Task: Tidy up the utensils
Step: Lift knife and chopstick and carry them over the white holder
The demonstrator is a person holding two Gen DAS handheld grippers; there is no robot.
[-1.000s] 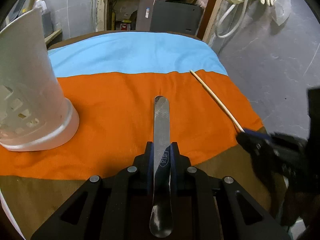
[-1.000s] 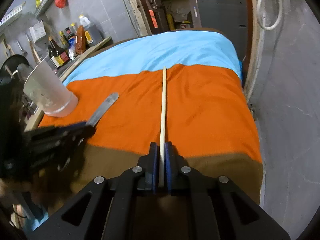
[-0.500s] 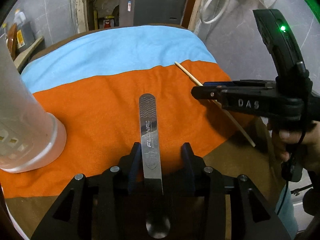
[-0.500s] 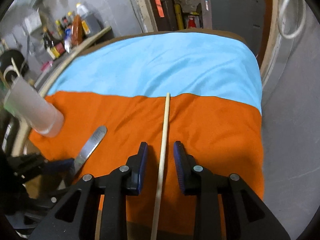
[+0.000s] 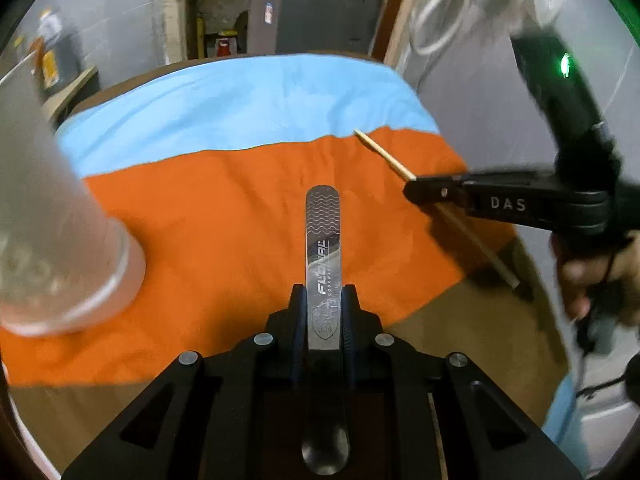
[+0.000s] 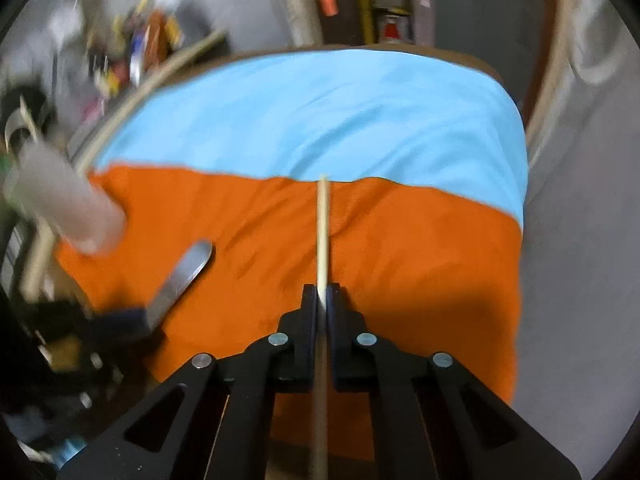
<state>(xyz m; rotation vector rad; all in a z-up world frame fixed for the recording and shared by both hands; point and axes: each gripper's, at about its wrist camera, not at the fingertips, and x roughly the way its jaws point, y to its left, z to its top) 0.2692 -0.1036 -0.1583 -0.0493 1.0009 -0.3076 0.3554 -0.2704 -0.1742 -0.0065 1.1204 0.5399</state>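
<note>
1. Left gripper [image 5: 323, 300]: jaws closing on the flat steel spoon handle [image 5: 322, 240], centre frame over the orange cloth [image 5: 208, 216].
2. Right gripper [image 6: 321, 300]: jaws clamped on the thin wooden chopstick [image 6: 322, 224].
3. Lift both level, then tip into the white perforated plastic holder [image 5: 48, 220], left frame.

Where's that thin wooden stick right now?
The wooden chopstick is clamped between the right gripper fingers, pointing across the orange cloth toward the blue cloth, right of the metal spoon handle.

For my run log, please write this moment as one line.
left gripper: closing on spoon | right gripper: shut on chopstick | holder: upright on cloth
</note>
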